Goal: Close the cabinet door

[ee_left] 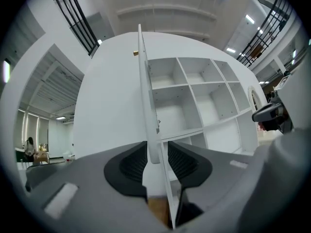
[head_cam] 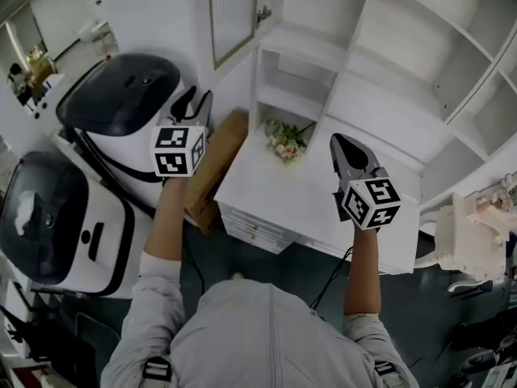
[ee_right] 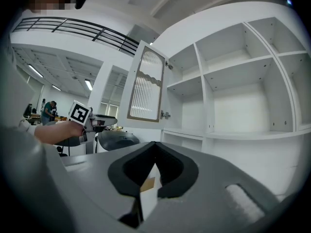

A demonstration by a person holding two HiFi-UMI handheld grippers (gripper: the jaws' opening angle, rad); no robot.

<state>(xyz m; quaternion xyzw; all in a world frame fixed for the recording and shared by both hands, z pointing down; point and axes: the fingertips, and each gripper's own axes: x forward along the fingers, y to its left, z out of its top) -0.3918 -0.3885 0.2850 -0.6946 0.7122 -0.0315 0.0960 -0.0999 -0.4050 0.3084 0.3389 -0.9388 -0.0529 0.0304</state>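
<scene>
The white cabinet door (head_cam: pixel 233 14) with a ribbed glass panel stands swung open at the left of the open shelves (head_cam: pixel 323 55). In the left gripper view I see the door's edge (ee_left: pixel 144 96) end-on, some way ahead, lined up with the gap between the jaws. My left gripper (head_cam: pixel 195 103) (ee_left: pixel 158 152) is open, with nothing between its pads. My right gripper (head_cam: pixel 343 148) (ee_right: pixel 155 147) hovers over the white desk, jaws shut and empty. The right gripper view shows the door (ee_right: pixel 146 84) from the front, with its latch towards the shelves.
A small bunch of flowers (head_cam: pixel 284 141) lies on the white desk top (head_cam: pixel 266 192) under the shelves. A brown cardboard box (head_cam: pixel 214 168) leans beside the desk. Two large white-and-black machines (head_cam: pixel 121 95) (head_cam: pixel 48 217) stand at the left. A white device (head_cam: pixel 477 241) sits at the right.
</scene>
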